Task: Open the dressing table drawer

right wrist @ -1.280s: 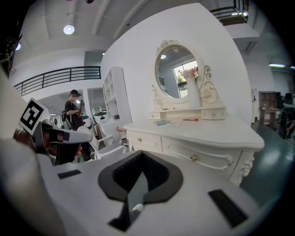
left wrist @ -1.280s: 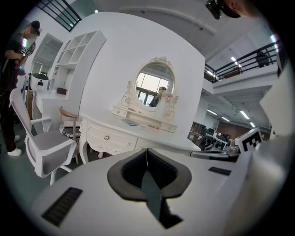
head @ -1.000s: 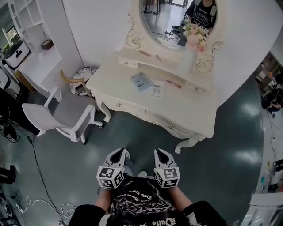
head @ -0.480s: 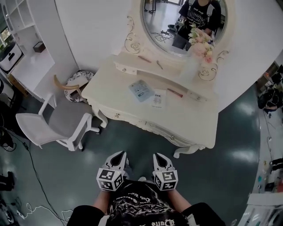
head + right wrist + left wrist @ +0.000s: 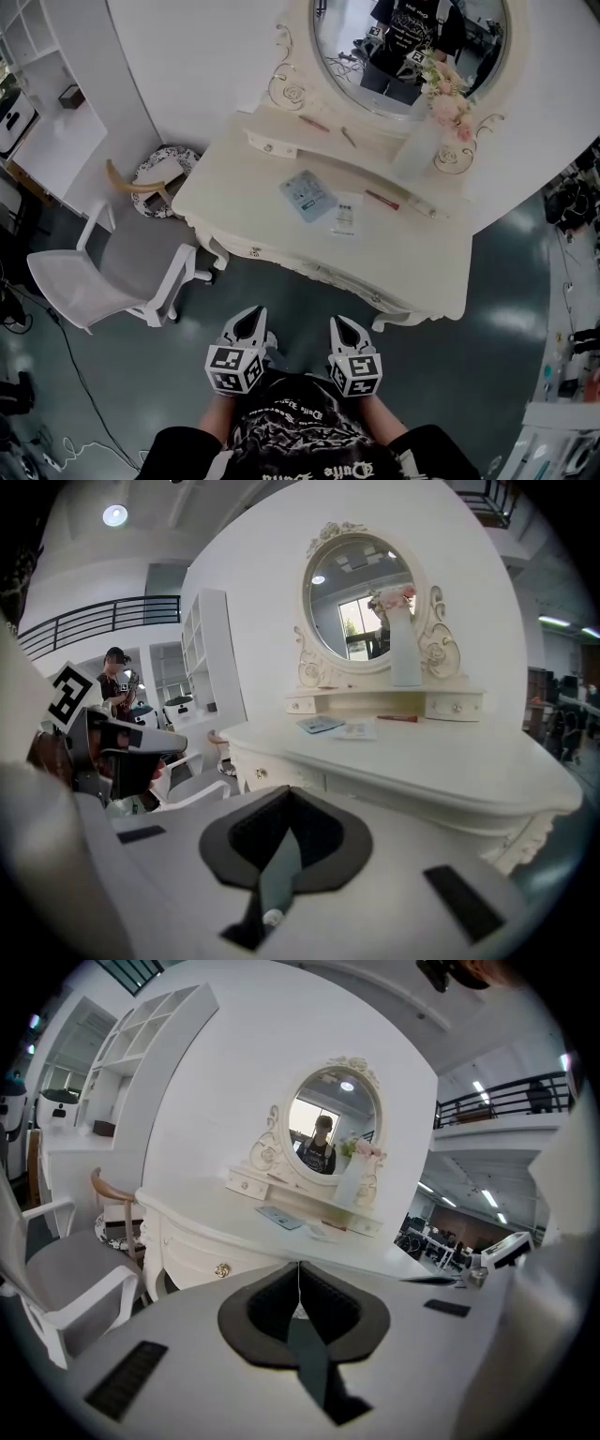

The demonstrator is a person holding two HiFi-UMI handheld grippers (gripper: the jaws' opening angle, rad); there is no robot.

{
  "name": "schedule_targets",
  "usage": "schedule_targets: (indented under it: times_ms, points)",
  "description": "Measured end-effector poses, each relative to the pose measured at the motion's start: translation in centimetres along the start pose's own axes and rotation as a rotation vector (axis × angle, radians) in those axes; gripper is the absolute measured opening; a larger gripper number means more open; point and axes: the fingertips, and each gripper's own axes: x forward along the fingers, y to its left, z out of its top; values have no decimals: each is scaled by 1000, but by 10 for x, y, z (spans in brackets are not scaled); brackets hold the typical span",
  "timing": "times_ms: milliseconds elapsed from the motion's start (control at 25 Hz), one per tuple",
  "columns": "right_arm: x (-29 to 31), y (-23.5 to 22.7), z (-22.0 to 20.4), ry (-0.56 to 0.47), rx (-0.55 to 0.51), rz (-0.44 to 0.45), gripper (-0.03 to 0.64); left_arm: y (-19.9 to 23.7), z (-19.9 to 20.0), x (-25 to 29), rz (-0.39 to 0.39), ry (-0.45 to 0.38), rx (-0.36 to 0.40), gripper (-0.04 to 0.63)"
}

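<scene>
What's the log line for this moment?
left tool: shut, empty | right tool: shut, empty | drawer: closed, untouched

Bright even light, pale glare patches on glossy dark floor (image 5: 511, 314) right of cream ornate dressing table (image 5: 412, 253), fisheye-warped edges

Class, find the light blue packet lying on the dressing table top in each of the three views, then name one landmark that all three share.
Head view: light blue packet, upper centre, on the dressing table.
Left gripper view: packet, just left of centre, on the tabletop below the mirror.
Right gripper view: packet, near the centre, leftmost of the items on the top.
Shared landmark: the oval mirror above the packet.
</scene>
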Motion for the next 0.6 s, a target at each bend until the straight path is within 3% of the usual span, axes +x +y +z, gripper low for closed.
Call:
schedule_targets:
  times_ms: [600]
  points:
    - [38, 20, 30, -42, 33, -124, 11, 57, 43, 36, -57, 4, 76, 17]
